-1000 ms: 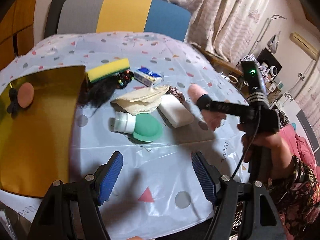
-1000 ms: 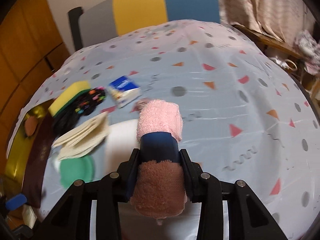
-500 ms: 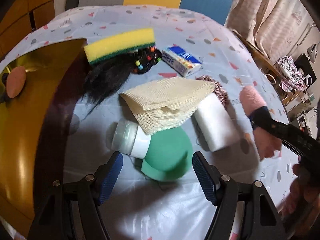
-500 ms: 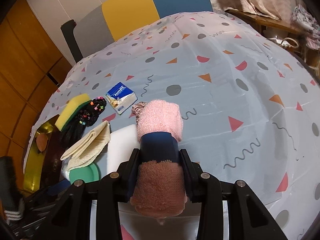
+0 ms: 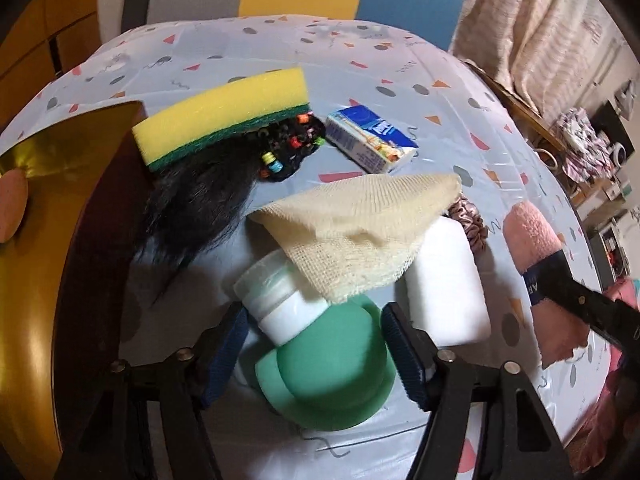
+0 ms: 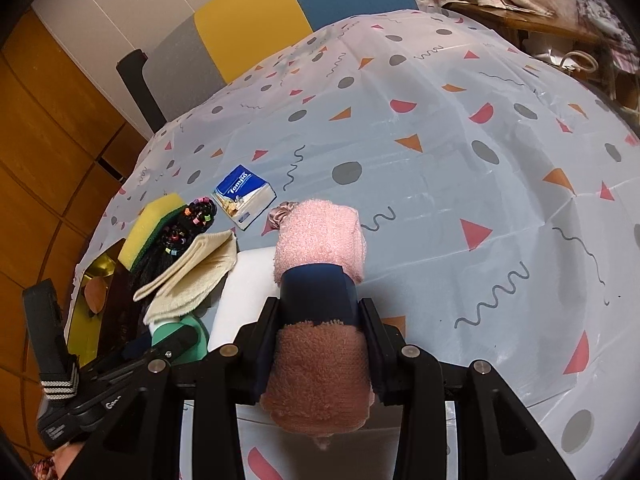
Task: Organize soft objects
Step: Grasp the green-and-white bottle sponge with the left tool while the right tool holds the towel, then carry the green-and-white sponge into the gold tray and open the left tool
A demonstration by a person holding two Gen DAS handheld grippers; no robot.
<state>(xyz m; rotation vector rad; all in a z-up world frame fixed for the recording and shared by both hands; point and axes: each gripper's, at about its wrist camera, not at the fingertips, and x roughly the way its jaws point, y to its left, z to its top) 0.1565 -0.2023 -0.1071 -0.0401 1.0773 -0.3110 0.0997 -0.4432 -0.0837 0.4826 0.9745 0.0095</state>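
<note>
Rolled pink towel (image 6: 320, 240): fluffy terry, paler pink at the far end, darker dusty pink at the near end, bound round the middle by a dark blue band. Clamped at that band between the fingers of the right gripper (image 6: 318, 312) and carried above the patterned tablecloth (image 6: 460, 160), over the near right end of the white sponge block (image 5: 444, 280).

Left gripper (image 5: 316, 344): jaws spread wide, blue pads on either side of the green dome-shaped sponge (image 5: 332, 372), not visibly pressing it.

Pile at table left, near to far:
- green sponge, with a white lidded jar (image 5: 276, 296) lying on its side against it;
- cream waffle cloth (image 5: 360, 232), folded, draped over jar and white block;
- pink satin scrunchie (image 5: 470, 220), just beyond the block;
- black hairpiece with coloured beads (image 5: 224, 184);
- yellow-and-green scouring sponge (image 5: 224, 116) on the hairpiece's far edge;
- blue tissue pack (image 5: 370, 138), right of the beads.

Gold tray (image 5: 32, 280) at far left.
</note>
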